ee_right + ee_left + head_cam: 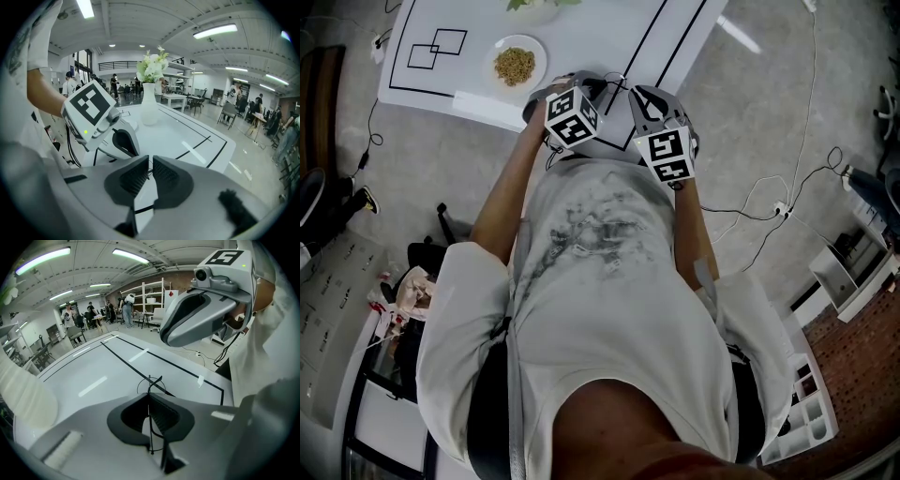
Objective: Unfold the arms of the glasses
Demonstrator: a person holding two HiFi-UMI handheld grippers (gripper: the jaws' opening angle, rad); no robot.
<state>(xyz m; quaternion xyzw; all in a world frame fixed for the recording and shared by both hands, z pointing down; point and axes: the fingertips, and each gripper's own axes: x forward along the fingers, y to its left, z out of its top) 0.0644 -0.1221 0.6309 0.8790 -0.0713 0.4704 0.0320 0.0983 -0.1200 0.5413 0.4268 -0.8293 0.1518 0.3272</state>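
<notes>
The glasses [150,380] are thin black wire with round rims. My left gripper [151,401] is shut on one thin wire part of them, and the rims stick out past its tips above the white table [93,371]. My right gripper [149,165] is shut too, with a short bit of the wire [149,171] pinched at its tips. In the head view both grippers are held close together against the person's chest at the table's near edge: left gripper [598,87], right gripper [630,95]. The glasses are barely visible there.
On the table are a white plate of brown food [517,64], a white vase of flowers [150,110] and black marked lines [661,42]. Cables [787,202] run over the floor to the right. A cart of clutter [394,300] stands to the left.
</notes>
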